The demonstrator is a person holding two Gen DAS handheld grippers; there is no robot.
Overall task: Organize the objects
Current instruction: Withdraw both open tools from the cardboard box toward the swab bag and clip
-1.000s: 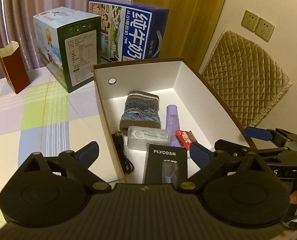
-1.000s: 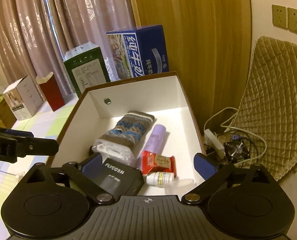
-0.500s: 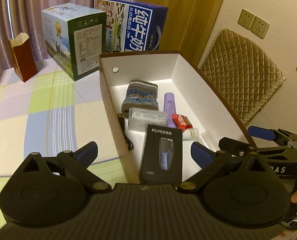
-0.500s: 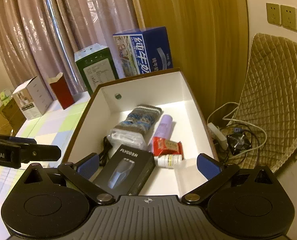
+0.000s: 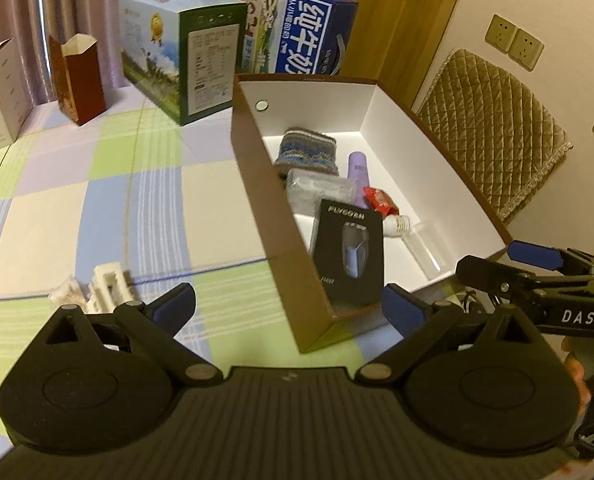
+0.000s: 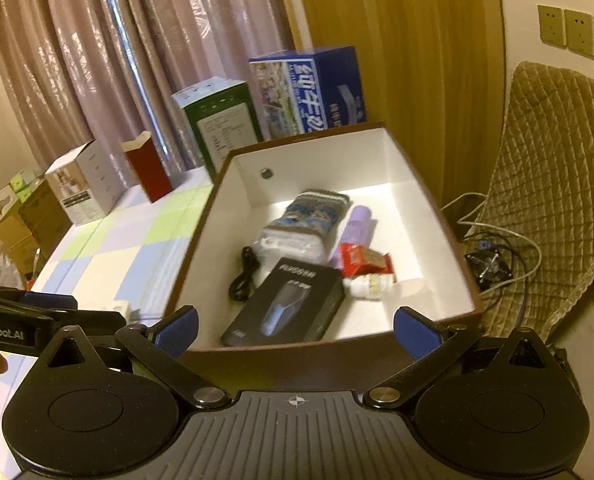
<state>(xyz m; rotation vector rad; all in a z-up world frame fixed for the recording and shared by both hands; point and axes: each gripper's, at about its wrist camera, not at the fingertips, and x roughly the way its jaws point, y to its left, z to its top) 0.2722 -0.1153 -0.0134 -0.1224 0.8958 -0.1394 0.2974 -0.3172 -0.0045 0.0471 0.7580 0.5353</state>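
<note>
From the left wrist camera, the left gripper (image 5: pixel 288 307) hangs with its blue-padded fingers (image 5: pixel 175 304) spread wide apart and nothing between them. Just ahead of the gap, and partly between the fingertips, stands the near corner of the brown box (image 5: pixel 275 236) with its white inside. In the box, ahead and slightly right of the claw, the black shaver package (image 5: pixel 347 256) leans against the near wall. Beyond it lie a red packet (image 5: pixel 381 200), a small white bottle (image 5: pixel 397 225), a purple tube (image 5: pixel 357 172), a clear plastic bag (image 5: pixel 317 190) and a striped knit piece (image 5: pixel 307 153). A small white plastic part (image 5: pixel 107 286) sits on the checked tablecloth (image 5: pixel 77 208) just ahead of the left finger. To the right, the right gripper (image 5: pixel 537 268) reaches in from the side.

From the right wrist camera, the right gripper (image 6: pixel 295 326) is likewise opened wide and empty, the box's (image 6: pixel 449 240) near wall lying across the gap. The black shaver package (image 6: pixel 285 304) lies just ahead, centred between the fingers, with a black cable (image 6: pixel 243 276) ahead and left. The blue carton (image 6: pixel 309 92) and green carton (image 6: pixel 217 120) stand far ahead, beyond the box.
</note>
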